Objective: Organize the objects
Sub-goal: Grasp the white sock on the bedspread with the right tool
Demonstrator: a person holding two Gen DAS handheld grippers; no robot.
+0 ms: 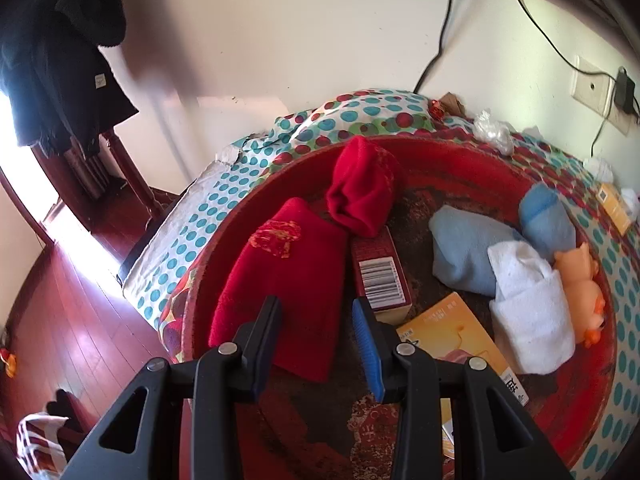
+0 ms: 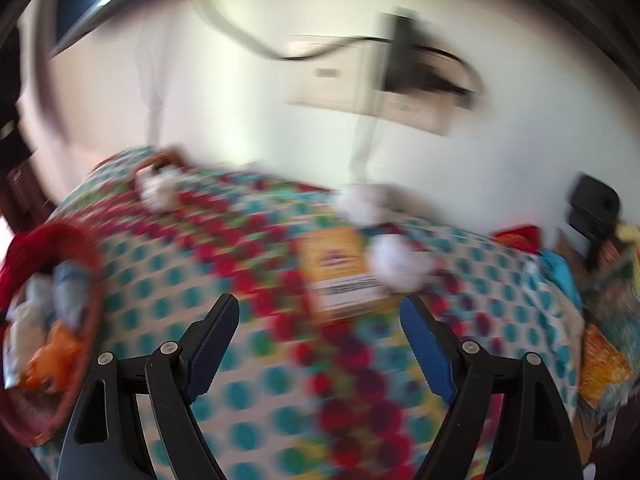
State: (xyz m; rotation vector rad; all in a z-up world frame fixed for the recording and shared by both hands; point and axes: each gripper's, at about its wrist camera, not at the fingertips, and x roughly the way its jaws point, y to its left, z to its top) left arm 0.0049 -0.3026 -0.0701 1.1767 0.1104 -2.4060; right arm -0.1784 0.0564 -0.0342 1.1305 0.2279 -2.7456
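Red basin [image 1: 480, 160] of rolled socks, right hand-held gripper [image 2: 320, 320] agape over dotted cloth [image 2: 160, 280]

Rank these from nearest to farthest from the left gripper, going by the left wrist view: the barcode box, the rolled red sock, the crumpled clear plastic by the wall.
From the left gripper:
1. Barcode box, in the red basin, just ahead of the right fingertip.
2. Rolled red sock, further back in the basin, beyond the box.
3. Crumpled clear plastic, outside the basin on the dotted cloth, near the wall.
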